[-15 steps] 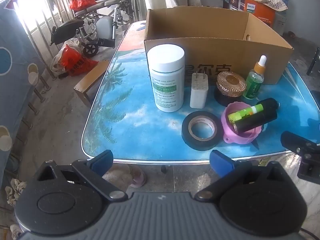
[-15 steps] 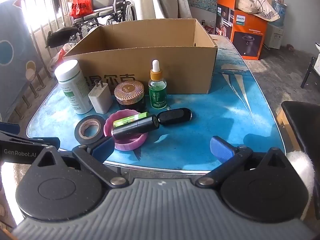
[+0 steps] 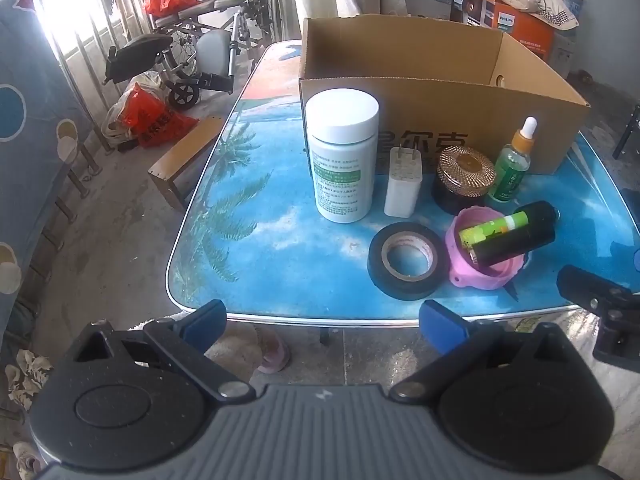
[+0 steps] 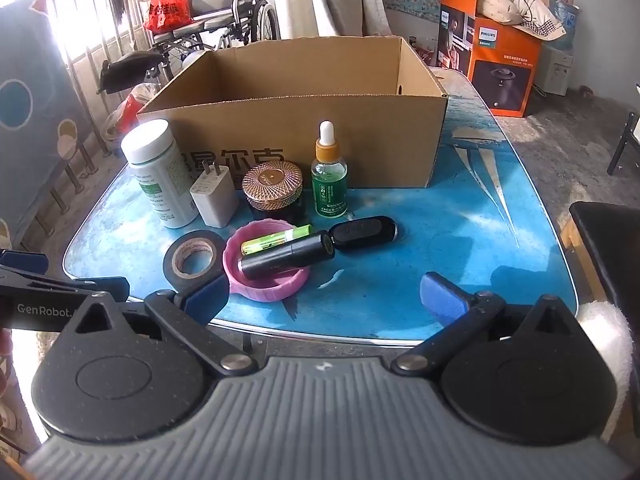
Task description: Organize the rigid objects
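Observation:
An open cardboard box [image 3: 472,128] [image 4: 304,136] stands at the back of the blue table [image 3: 280,256]. In front of it stand a white pill bottle [image 3: 342,156] [image 4: 158,174], a white charger plug [image 3: 403,182] [image 4: 214,196], a gold-lidded jar [image 3: 464,178] [image 4: 274,190] and a green dropper bottle [image 3: 514,162] [image 4: 329,176]. A black tape roll [image 3: 406,260] [image 4: 194,260] lies beside a pink lid [image 3: 484,268] [image 4: 266,280] holding a green tube [image 4: 276,240] and a black cylinder [image 3: 516,238] [image 4: 286,258]. A black key fob [image 4: 364,232] lies to its right. My left gripper [image 3: 324,320] and right gripper [image 4: 324,290] are open and empty at the table's near edge.
A wheelchair [image 3: 192,52] and red bags [image 3: 148,116] stand on the floor to the left by a railing. A wooden bench [image 3: 180,160] sits beside the table's left edge. An orange Philips box [image 4: 500,60] is at the back right. A dark stool [image 4: 608,248] is at right.
Both grippers have shifted only slightly; the objects on the table have not moved.

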